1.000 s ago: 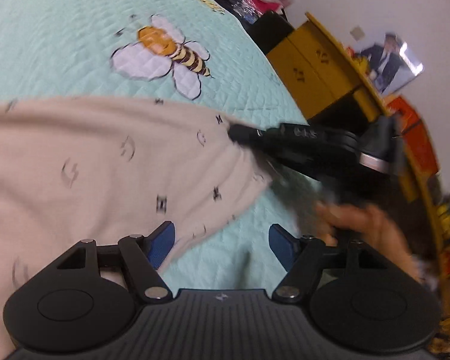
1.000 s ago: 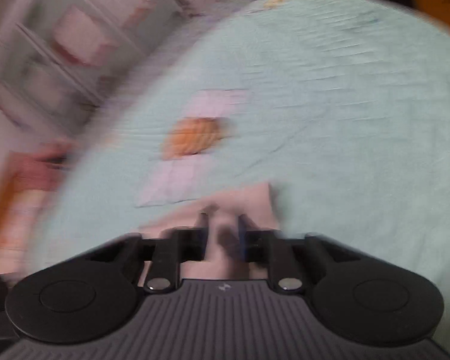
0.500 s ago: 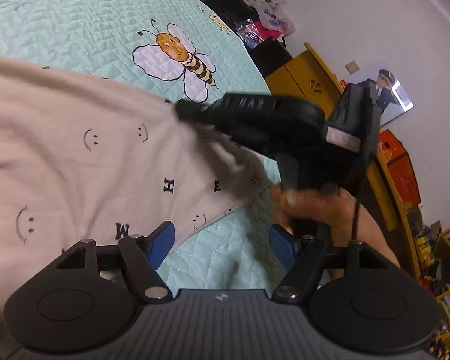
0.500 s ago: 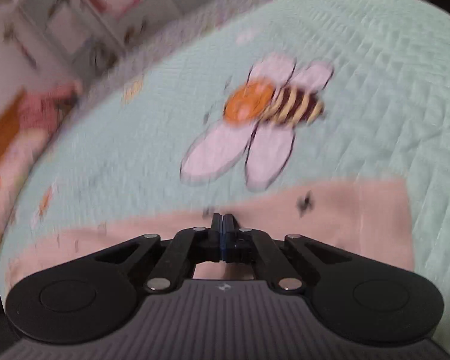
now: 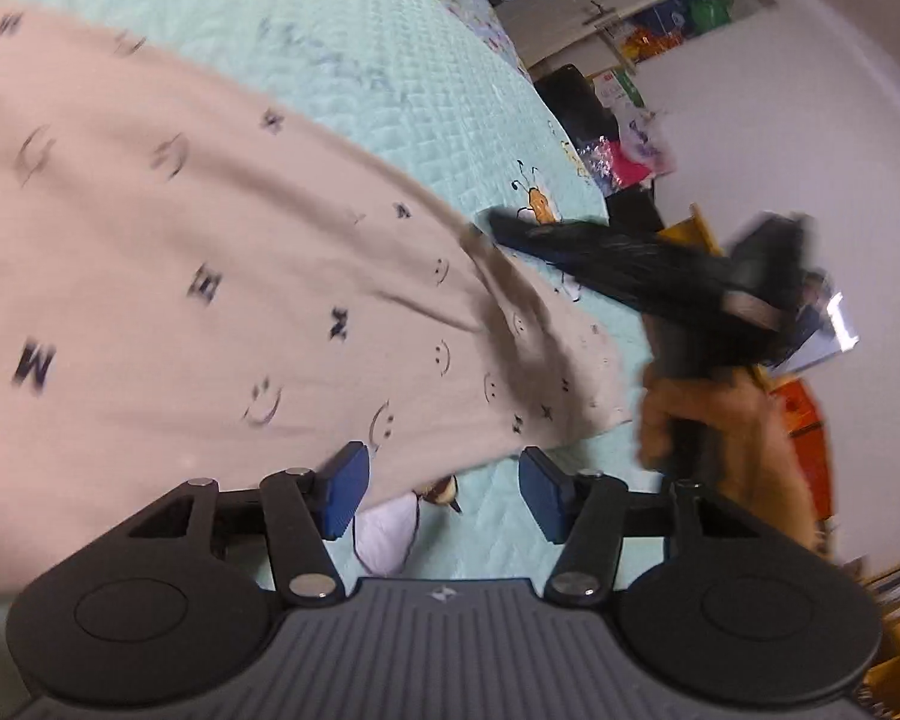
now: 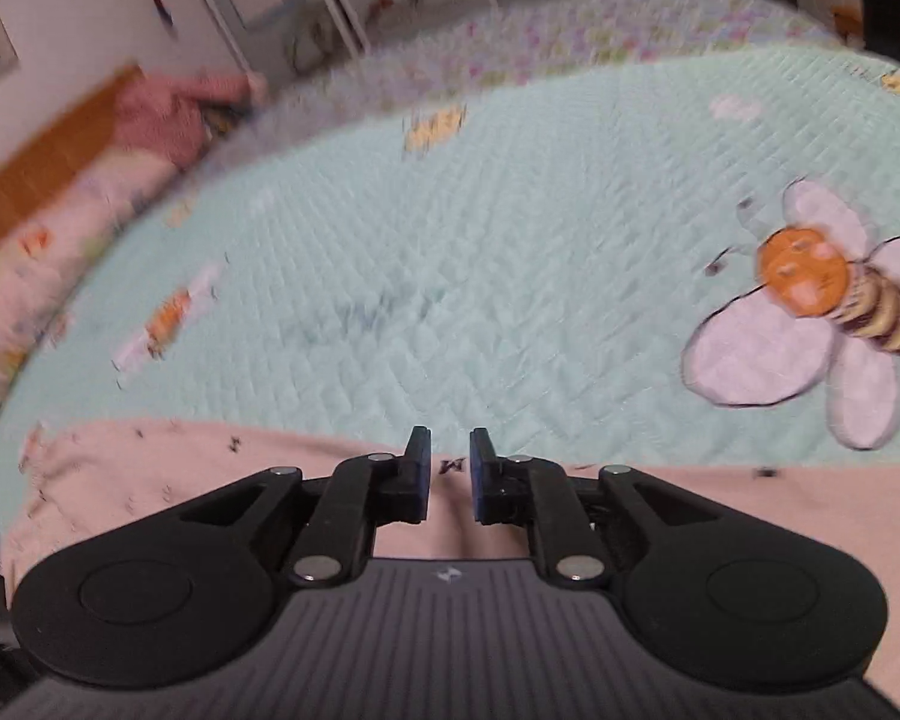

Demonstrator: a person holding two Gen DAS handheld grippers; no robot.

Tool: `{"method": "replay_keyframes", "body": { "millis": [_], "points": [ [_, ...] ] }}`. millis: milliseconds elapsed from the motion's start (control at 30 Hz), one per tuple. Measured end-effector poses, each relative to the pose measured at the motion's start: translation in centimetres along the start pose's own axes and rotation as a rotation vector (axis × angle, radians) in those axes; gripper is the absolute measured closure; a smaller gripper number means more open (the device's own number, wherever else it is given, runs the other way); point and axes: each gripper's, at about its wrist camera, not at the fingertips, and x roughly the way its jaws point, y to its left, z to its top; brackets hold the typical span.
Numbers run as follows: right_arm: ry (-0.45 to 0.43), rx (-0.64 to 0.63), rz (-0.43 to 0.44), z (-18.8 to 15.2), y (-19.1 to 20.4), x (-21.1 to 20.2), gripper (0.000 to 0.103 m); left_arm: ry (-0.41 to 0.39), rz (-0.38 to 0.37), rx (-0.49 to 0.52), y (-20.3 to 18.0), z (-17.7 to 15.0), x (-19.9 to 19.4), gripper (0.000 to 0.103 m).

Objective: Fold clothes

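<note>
While my right gripper (image 6: 450, 468) is opening, one beige garment (image 6: 150, 480) is lying under its parted, empty jaws.
My left gripper (image 5: 438, 492) is closing, nothing pinched, over the garment's near edge; one quilt (image 6: 450, 270) beneath.

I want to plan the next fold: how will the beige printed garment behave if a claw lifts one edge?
Probably floppy: the beige garment lies creased on the quilt. Likely light, being thin. It may sag and drag.

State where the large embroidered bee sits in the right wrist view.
The bee sits at the far right, on the mint quilt, beyond the beige garment.
</note>
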Motion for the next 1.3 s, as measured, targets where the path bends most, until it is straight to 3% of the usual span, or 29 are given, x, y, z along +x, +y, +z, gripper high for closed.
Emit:
{"method": "replay_keyframes", "body": {
  "millis": [33,133,167,200,233,333,400,433,533,567,667,733,800,867,967,1067,1133,1200,1300],
  "points": [
    [0.016,-0.012,-0.027,0.1,0.0,1.1,0.103,0.004,-0.001,-0.011,0.0,0.0,0.0,0.044],
    [-0.062,0.011,-0.092,0.6,0.0,1.3,0.103,0.021,0.016,0.025,-0.6,0.0,0.0,0.044],
    [-0.099,0.032,-0.107,0.9,0.0,0.9,0.096,0.025,0.019,0.037,-0.7,0.0,0.1,0.044],
    [-0.136,0.054,-0.121,1.2,-0.1,0.5,0.096,0.029,0.017,0.044,-0.7,-0.1,0.0,0.044],
    [-0.146,0.065,-0.094,1.0,0.2,0.0,0.096,0.032,0.01,0.045,-0.5,-0.1,0.0,0.044],
    [-0.105,0.061,0.027,0.0,1.9,-1.2,0.096,0.033,-0.005,0.039,0.0,0.0,0.2,0.045],
    [-0.013,0.019,-0.033,-0.2,2.4,1.1,0.097,0.029,0.0,0.046,0.0,0.0,0.3,0.045],
    [0.032,-0.002,-0.071,-0.3,2.5,2.5,0.103,0.028,0.005,0.051,-0.1,0.0,0.4,0.045],
    [-0.092,0.122,-0.104,1.0,1.2,2.7,0.099,0.028,0.01,0.054,-0.2,0.0,0.5,0.045],
    [-0.128,0.155,-0.084,0.9,1.3,2.2,0.094,0.03,0.009,0.05,-0.2,0.1,0.4,0.045],
    [-0.185,0.209,0.034,0.2,2.1,0.8,0.094,0.035,0.011,0.035,0.0,0.1,0.3,0.047],
    [-0.138,0.182,0.098,-0.7,3.1,0.4,0.094,0.03,0.016,0.035,-0.1,0.0,0.2,0.047],
    [-0.025,0.148,0.15,-1.3,3.9,1.2,0.094,0.018,0.026,0.048,-0.4,-0.3,0.3,0.047],
    [0.057,0.101,0.113,-1.0,4.2,4.0,0.103,0.006,0.03,0.059,-0.4,-0.7,0.0,0.047],
    [-0.012,0.225,0.154,0.8,2.2,6.1,0.103,-0.001,0.031,0.059,-0.4,-0.9,-0.2,0.047],
    [-0.129,0.276,0.116,1.8,1.6,6.5,0.102,0.002,0.03,0.05,-0.2,-0.9,-0.3,0.047],
    [-0.194,0.27,0.09,1.8,1.7,5.6,0.093,0.008,0.026,0.043,-0.1,-0.8,-0.5,0.047],
    [-0.191,0.308,0.226,0.8,1.3,4.5,0.093,0.009,0.02,0.04,0.1,-0.9,-0.6,0.047],
    [-0.065,0.268,0.426,-0.8,2.4,4.3,0.082,0.002,0.014,0.043,0.3,-1.1,-0.8,0.047]
  ]
}}
